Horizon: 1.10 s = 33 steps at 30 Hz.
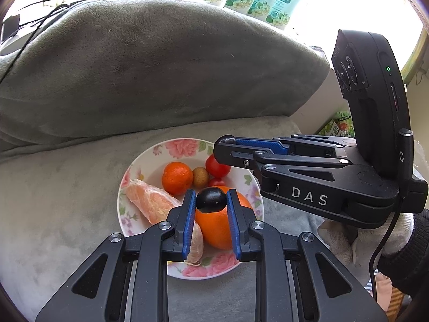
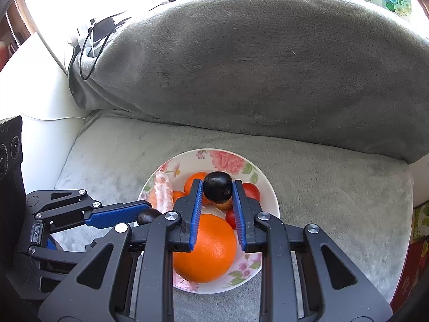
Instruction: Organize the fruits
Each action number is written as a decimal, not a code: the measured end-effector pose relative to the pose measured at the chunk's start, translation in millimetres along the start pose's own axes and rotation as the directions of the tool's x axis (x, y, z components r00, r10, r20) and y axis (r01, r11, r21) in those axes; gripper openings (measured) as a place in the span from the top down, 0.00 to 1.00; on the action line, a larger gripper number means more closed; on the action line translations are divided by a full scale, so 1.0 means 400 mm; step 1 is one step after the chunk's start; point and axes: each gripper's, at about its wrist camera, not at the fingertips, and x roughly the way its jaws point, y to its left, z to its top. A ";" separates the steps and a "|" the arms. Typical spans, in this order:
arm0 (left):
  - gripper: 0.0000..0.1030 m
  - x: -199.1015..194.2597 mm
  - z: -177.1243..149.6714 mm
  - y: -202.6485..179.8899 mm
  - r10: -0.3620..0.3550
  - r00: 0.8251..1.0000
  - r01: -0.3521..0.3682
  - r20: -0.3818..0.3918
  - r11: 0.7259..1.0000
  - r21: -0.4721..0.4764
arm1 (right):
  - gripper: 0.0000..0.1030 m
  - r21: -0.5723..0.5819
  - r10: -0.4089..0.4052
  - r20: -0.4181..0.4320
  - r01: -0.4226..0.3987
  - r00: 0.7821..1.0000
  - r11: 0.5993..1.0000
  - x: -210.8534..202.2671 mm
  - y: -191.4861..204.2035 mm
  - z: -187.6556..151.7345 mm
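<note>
Both tongs are clamped on a dark round fruit each. Left tongs (image 1: 211, 201) pinch a dark grape (image 1: 211, 200) between the blue pads, hanging right over the floral plate (image 1: 139, 161), above the big orange (image 1: 217, 228). Right tongs (image 2: 217, 191) grip their own dark fruit (image 2: 217, 187) the same way, also above the plate, nearer its far side over the tomatoes (image 1: 215, 167).

My guess is both are carried high so they clear the pile before being let go. Already on the plate: a mandarin (image 1: 177, 177), a small tan fruit (image 1: 201, 176) beside it, and peeled citrus segments (image 1: 150, 202) along the plate's left side.

Open plate surface is mostly toward its far rim. Around the plate, the grey sofa cushion (image 1: 67, 201) is bare, but soft and sloped, so anything dropped off-rim could roll.
</note>
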 end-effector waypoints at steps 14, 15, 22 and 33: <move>0.63 0.002 0.005 0.002 0.011 1.000 -0.011 0.000 1.000 -0.002 | 0.50 0.016 -0.003 0.026 0.003 1.000 1.000 -0.016 -0.002 0.006; 0.60 0.000 0.005 0.002 0.012 1.000 -0.012 0.002 1.000 -0.002 | 0.47 0.018 -0.006 0.028 0.006 1.000 1.000 -0.019 -0.003 0.005; 0.46 -0.016 0.005 0.010 0.022 1.000 -0.022 0.006 1.000 -0.006 | 0.33 0.041 -0.026 0.052 0.024 0.998 0.999 -0.042 -0.010 0.001; 0.37 -0.028 0.011 0.021 0.062 0.998 -0.062 -0.007 0.998 -0.023 | 0.18 0.070 -0.079 0.083 0.074 0.993 0.995 -0.085 -0.017 -0.002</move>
